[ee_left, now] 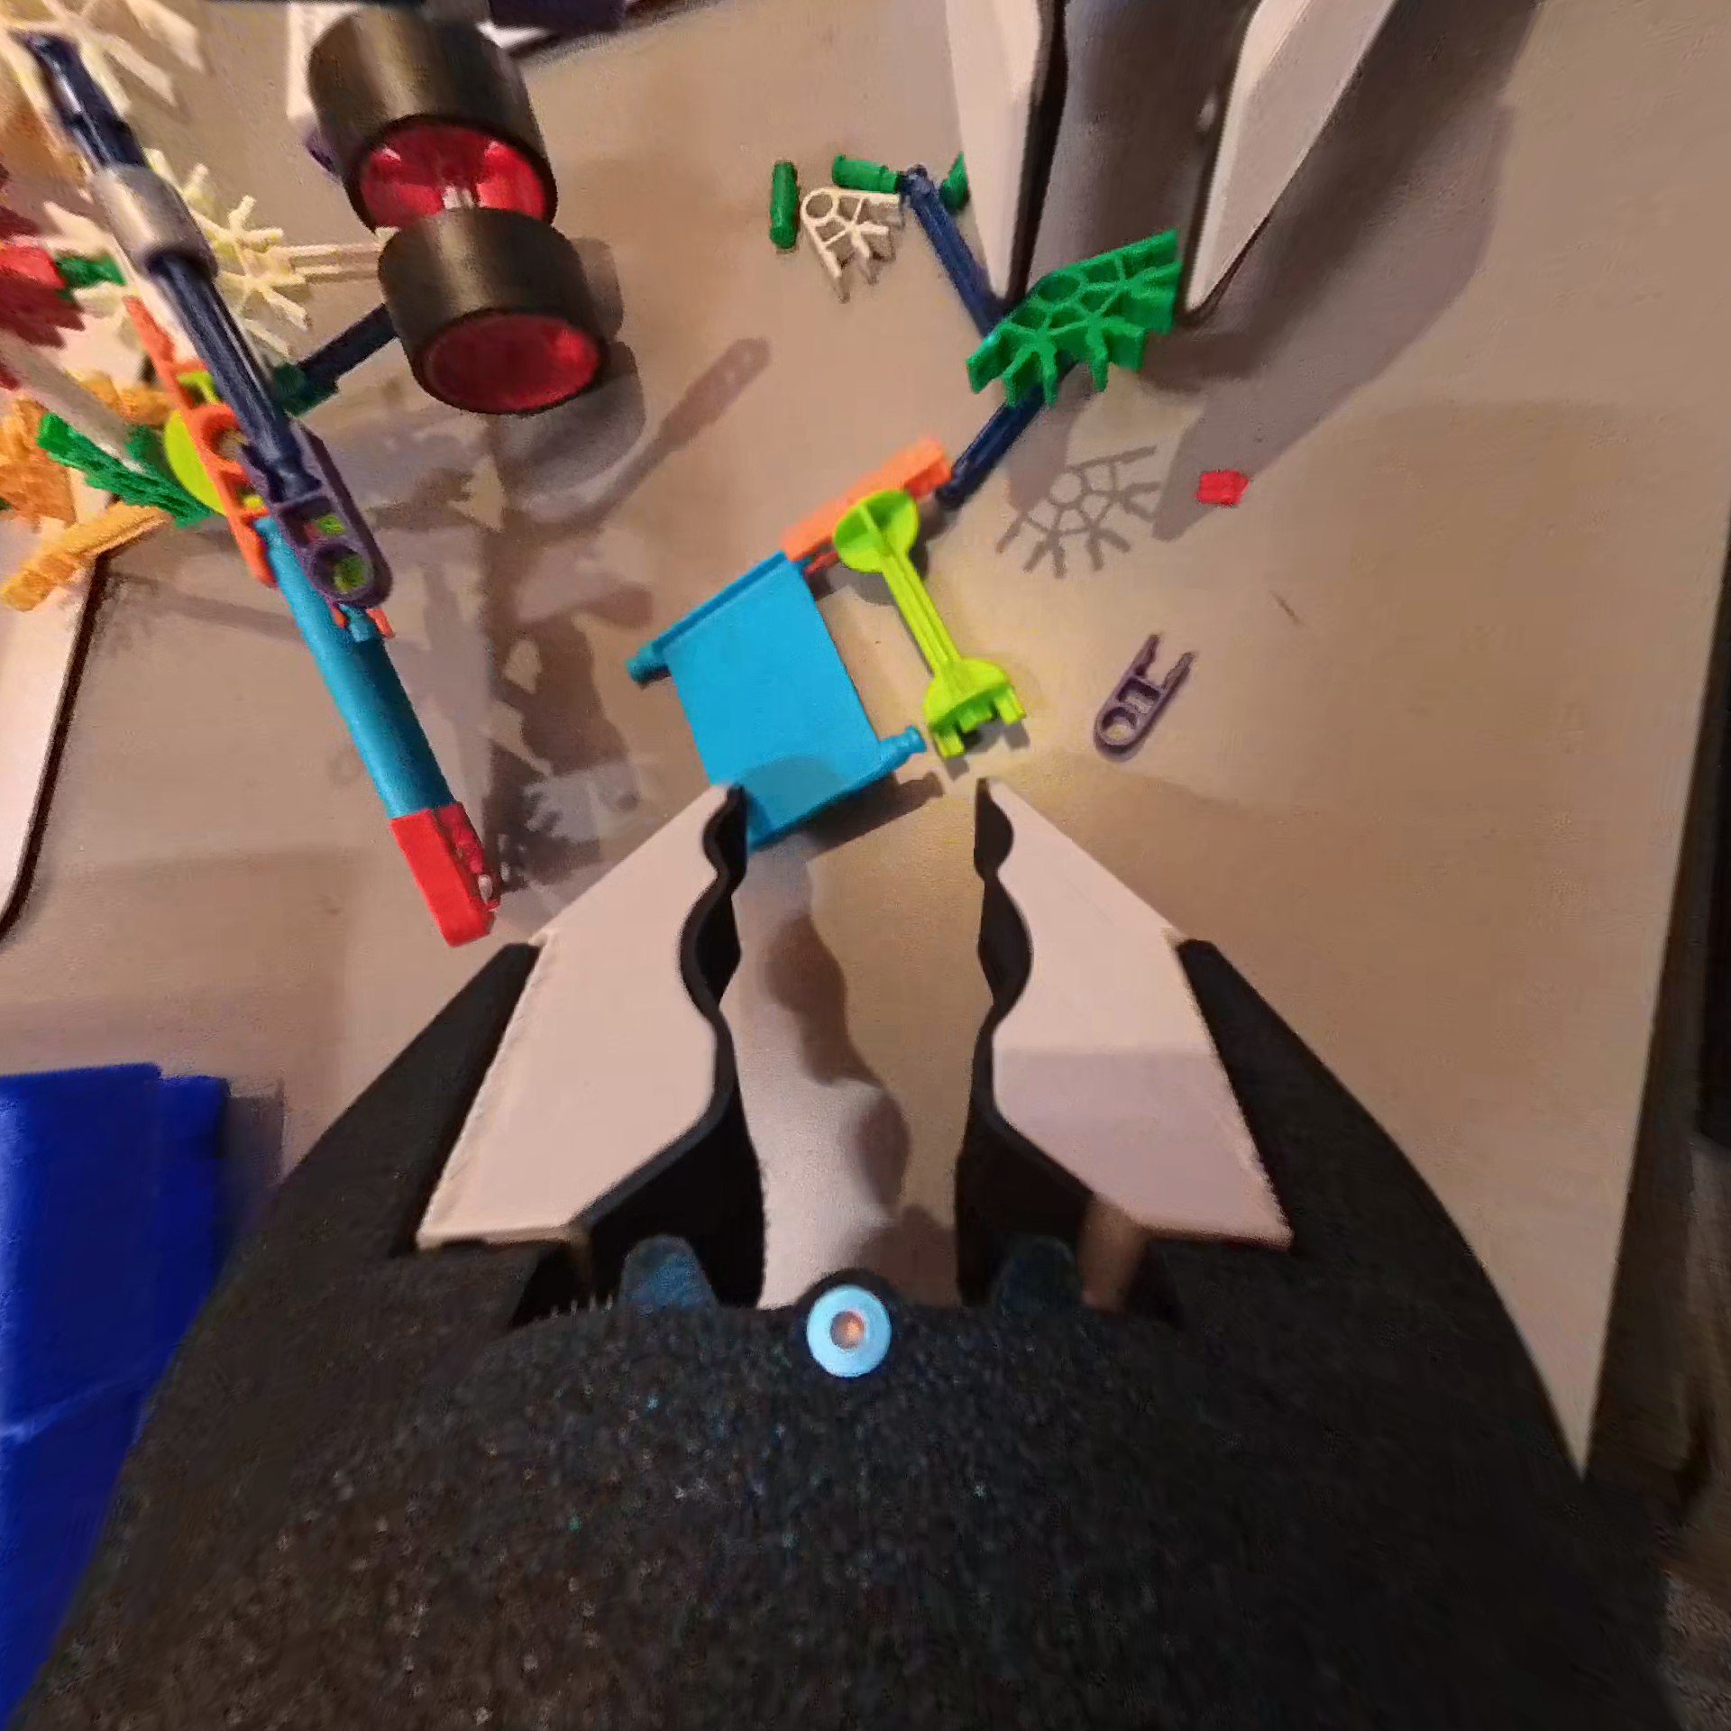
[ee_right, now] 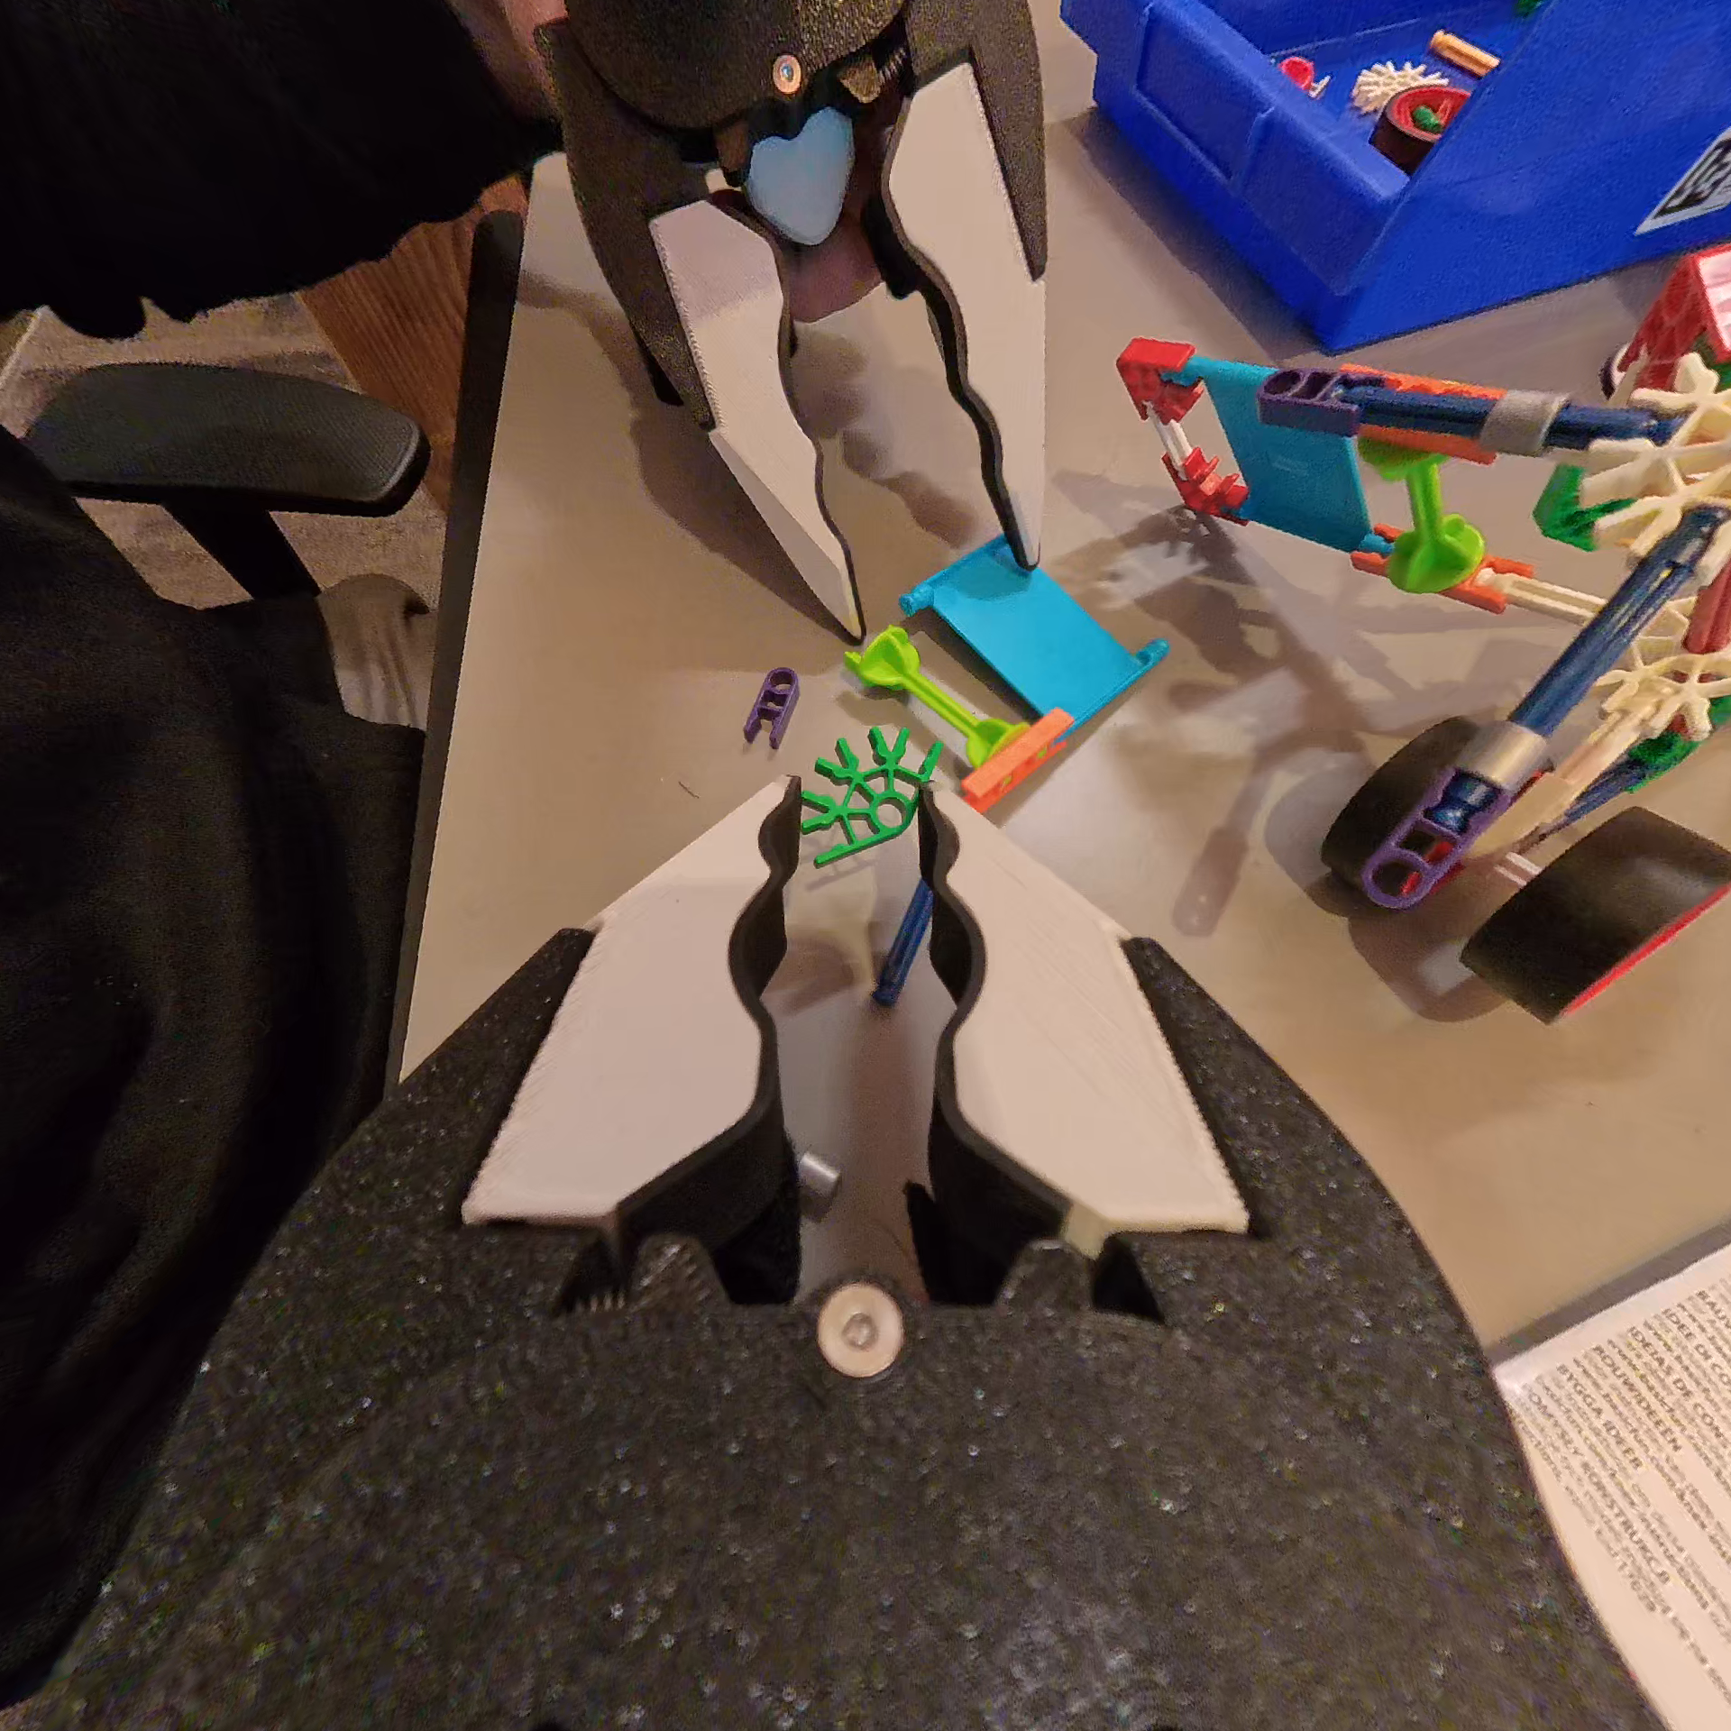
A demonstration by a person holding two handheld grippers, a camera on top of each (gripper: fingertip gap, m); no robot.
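Observation:
My left gripper (ee_left: 857,796) is open and empty, its tips low over the near edge of a flat blue panel (ee_left: 777,684) on the grey table. In the right wrist view one of the left gripper's (ee_right: 941,595) fingertips touches that panel (ee_right: 1030,637). A lime rod (ee_left: 923,618) and an orange connector (ee_left: 862,496) join the panel's far side. My right gripper (ee_right: 860,794) is shut on a green fan-shaped connector (ee_right: 866,796), held above the table with a dark blue rod (ee_right: 904,937) attached. It also shows in the left wrist view (ee_left: 1077,318).
A purple clip (ee_left: 1138,698) and a small red piece (ee_left: 1222,487) lie loose nearby. A built model with black wheels (ee_right: 1592,899) stands to the side. A blue bin (ee_right: 1311,234), a printed booklet (ee_right: 1639,1452) and a chair armrest (ee_right: 225,431) border the table.

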